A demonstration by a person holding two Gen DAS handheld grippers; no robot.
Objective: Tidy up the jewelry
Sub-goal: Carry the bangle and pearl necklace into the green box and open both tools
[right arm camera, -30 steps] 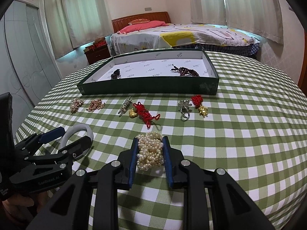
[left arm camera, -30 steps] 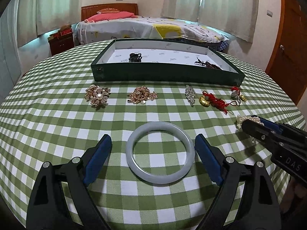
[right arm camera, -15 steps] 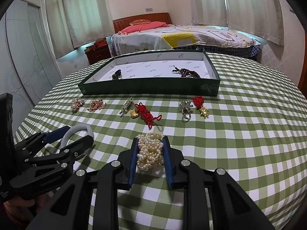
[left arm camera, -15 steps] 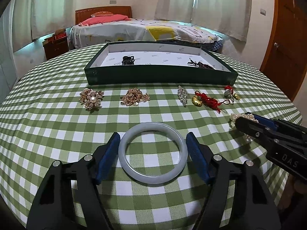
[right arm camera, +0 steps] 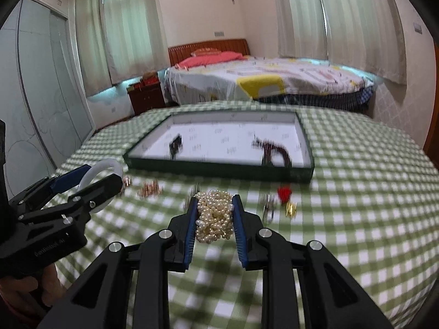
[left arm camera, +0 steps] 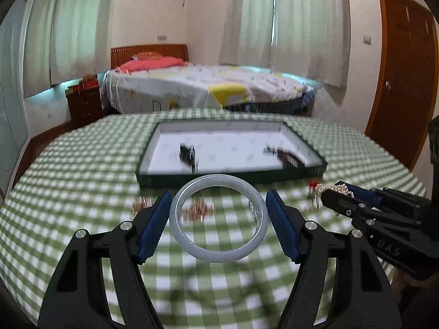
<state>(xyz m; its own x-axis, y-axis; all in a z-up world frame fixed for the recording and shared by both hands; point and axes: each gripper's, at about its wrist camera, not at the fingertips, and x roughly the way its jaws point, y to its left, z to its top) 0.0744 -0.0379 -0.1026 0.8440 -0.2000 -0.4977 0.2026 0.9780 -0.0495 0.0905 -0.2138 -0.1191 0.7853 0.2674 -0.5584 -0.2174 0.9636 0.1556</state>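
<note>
A pale jade bangle (left arm camera: 219, 252) hangs clear of the green checked cloth, and my left gripper (left arm camera: 218, 200) is shut on it, one blue pad against each side. My right gripper (right arm camera: 214, 200) is shut on a bunch of pearl strands (right arm camera: 214, 219), also lifted. Each gripper shows in the other's view: the right one with the pearls (left arm camera: 333, 187) at the right edge, the left one (right arm camera: 90, 175) with the bangle (right arm camera: 101, 164) at the left. Ahead lies the dark green tray (left arm camera: 233, 181) with a white lining, holding a small dark piece (left arm camera: 188, 152) and a dark beaded strand (left arm camera: 285, 155).
Loose pieces lie in a blurred row on the cloth before the tray: gold chains (left arm camera: 199, 209), a red knot charm (right arm camera: 284, 193), a ring (right arm camera: 269, 208), a gold charm (right arm camera: 290, 208). A bed (right arm camera: 260, 82) stands behind the round table, a wooden door (left arm camera: 400, 82) to the right.
The left jaws closed onto the bangle, then both grippers rose, lifting bangle and pearls off the cloth. The views tipped up toward the tray and bed.
</note>
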